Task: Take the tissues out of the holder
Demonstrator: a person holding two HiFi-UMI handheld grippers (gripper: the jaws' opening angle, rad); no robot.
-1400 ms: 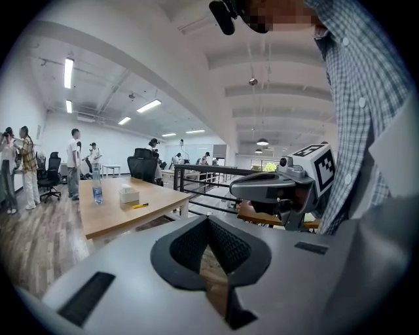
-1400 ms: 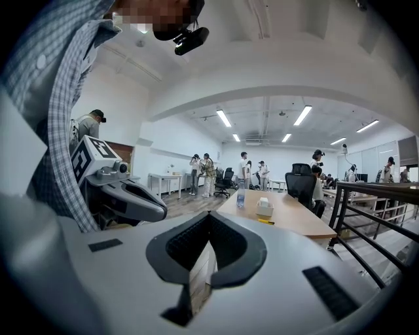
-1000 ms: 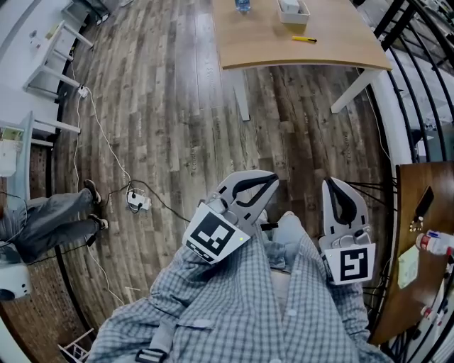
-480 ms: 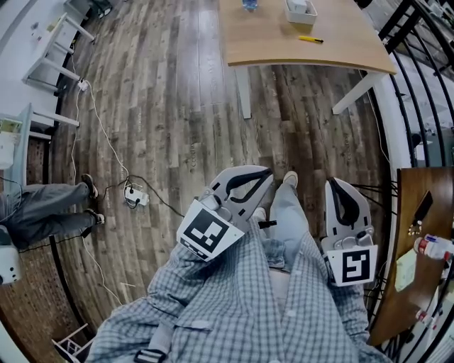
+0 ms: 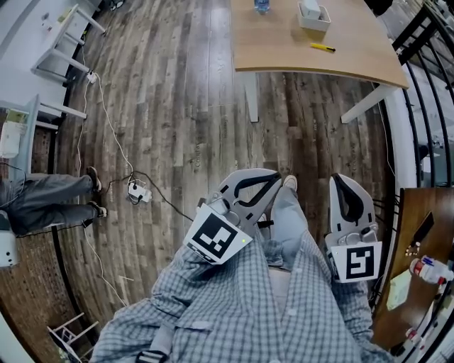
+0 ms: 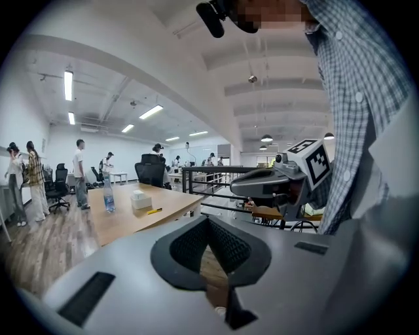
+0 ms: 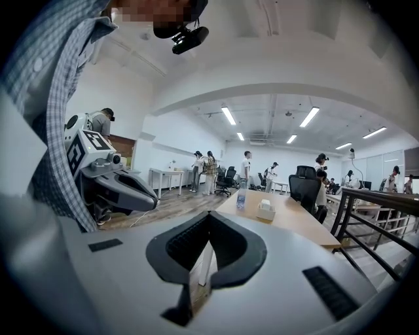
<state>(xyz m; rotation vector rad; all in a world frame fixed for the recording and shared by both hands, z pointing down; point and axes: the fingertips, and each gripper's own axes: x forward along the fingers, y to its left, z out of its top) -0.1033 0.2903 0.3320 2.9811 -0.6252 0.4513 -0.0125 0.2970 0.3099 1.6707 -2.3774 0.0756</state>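
Head view: both grippers are held low against the person's shirt, over the wood floor (image 5: 163, 106), with no tabletop under them. The left gripper (image 5: 269, 181) has its jaws pressed together and nothing between them; the left gripper view shows the pads meeting. The right gripper (image 5: 345, 186) is the same: jaws closed, empty.

The tissue holder (image 5: 313, 14) sits on the tabletop (image 5: 355, 60) at the far top of frame, well apart from both grippers. A water bottle (image 5: 262, 6) stands on its left and a yellow pen (image 5: 323, 47) lies just on the near side of it. A white tuft seems to stick out of the holder's top, so the tissues look to be in it.

Key relation: the holder lies straight ahead, roughly between the two grippers' lines and a bit closer to the right one. In the left gripper view it lies left of the jaws' centre line, in the right gripper view right of it. It is too small to call its long axis.

Judgement: this is the approach stage and no grasp has begun. Next, one pair of jaws has to open above the tuft, likely the right.
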